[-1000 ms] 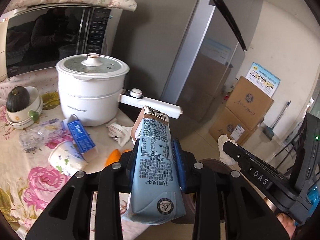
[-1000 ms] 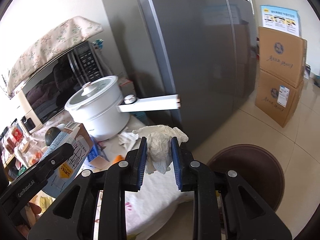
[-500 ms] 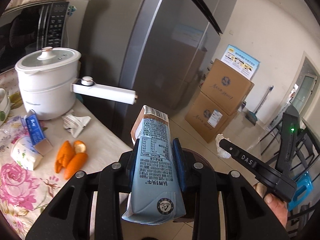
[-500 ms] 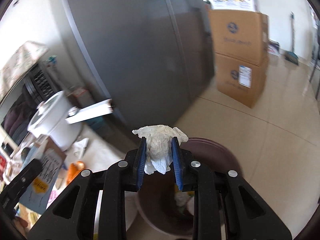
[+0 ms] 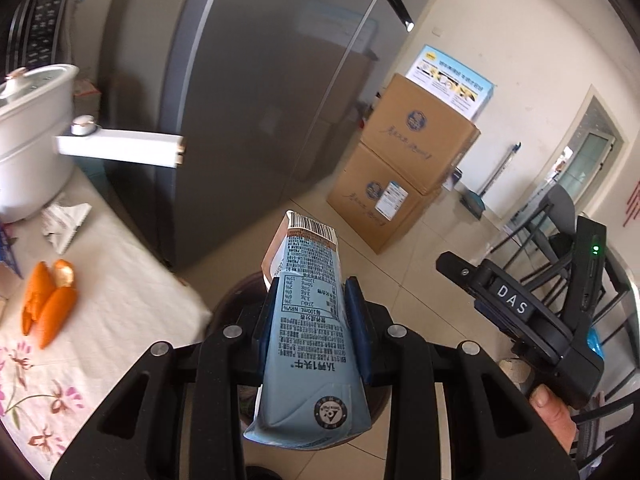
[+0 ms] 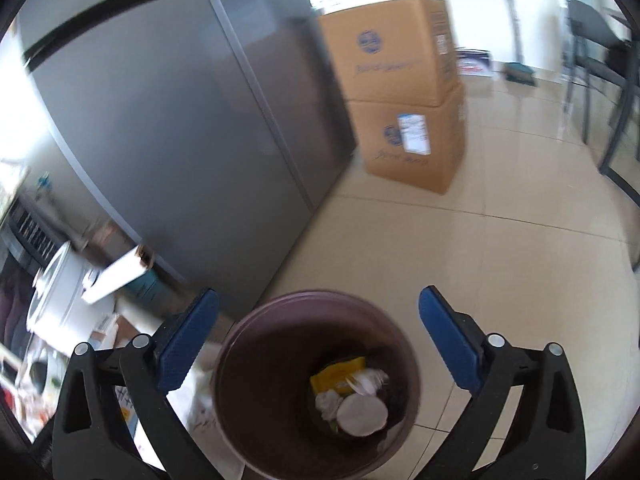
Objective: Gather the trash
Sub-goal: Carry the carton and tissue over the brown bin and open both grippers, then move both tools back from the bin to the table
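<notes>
1. While the right gripper [image 6: 318, 322] hangs directly over the trash bin [image 6: 240, 360], its blue pads stand wide apart with nothing between them; the jaws have just been opening, and the crumpled tissue it carried a moment ago is no longer in them. A white wad [image 6: 328, 402] lying among the rubbish at the bottom is probably that tissue, though I cannot be sure.
2. That position makes sense: pointing down into the round mouth lets anything released fall straight in.
3. The left gripper [image 5: 310, 316] is clamped on the milk carton [image 5: 306, 320], pads pressing its two narrow sides, base toward the camera and barcoded top pointing forward. Held this way it can simply slide out once over the bin, whose dark rim [image 5: 236, 292] shows just beneath it, past the table [image 5: 120, 272] edge.
4. The carton is smooth, printed, pale-blue paperboard, a tall box slightly squashed at the grip. The bin is a dull brown-purple plastic tub, round and deep, already holding a yellow wrapper [image 6: 338, 374] and a white disc-like lid [image 6: 362, 414].
5. Orange peels [image 5: 48, 300], curled and glossy, and a torn white wrapper [image 5: 64, 220] remain on the floral cloth, so more collecting seems due.
</notes>
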`<state>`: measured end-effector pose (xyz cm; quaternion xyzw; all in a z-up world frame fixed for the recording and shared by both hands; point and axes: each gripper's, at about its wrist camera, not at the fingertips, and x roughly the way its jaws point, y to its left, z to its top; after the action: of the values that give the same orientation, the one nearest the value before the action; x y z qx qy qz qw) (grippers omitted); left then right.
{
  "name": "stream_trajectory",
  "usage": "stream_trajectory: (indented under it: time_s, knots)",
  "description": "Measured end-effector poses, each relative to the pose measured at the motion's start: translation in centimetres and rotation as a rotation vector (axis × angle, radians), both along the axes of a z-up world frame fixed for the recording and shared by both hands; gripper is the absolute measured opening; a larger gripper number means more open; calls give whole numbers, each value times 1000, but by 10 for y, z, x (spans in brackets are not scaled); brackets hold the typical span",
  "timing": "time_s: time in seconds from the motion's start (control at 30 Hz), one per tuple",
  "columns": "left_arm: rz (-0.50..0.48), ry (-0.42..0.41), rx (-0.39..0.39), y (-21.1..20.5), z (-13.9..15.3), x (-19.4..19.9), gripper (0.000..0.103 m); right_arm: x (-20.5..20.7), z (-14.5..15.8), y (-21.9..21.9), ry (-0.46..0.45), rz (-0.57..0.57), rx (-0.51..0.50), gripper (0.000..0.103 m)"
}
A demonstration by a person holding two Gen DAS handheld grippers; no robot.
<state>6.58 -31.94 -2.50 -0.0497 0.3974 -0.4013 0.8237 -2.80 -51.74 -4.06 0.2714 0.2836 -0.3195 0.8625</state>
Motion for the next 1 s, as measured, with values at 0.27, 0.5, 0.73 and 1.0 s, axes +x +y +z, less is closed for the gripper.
stream_trajectory:
  time_s: [0.27,0.5,0.73,1.0]
  knots:
    - [-39,39,14,-39,-10,4,32,-21,-6,-25,55,-115,-11,96]
    - [-72,61,28,-68,-16,12,33,-19,-1,-23,132,-152,-162,96]
    - [-48,24,43,-74,-14,15,52,-17,1,-18,180,-189,-265,96]
    - [70,-90,90,-45,-9,16,62,-2,3,4,164,-155,-296,96]
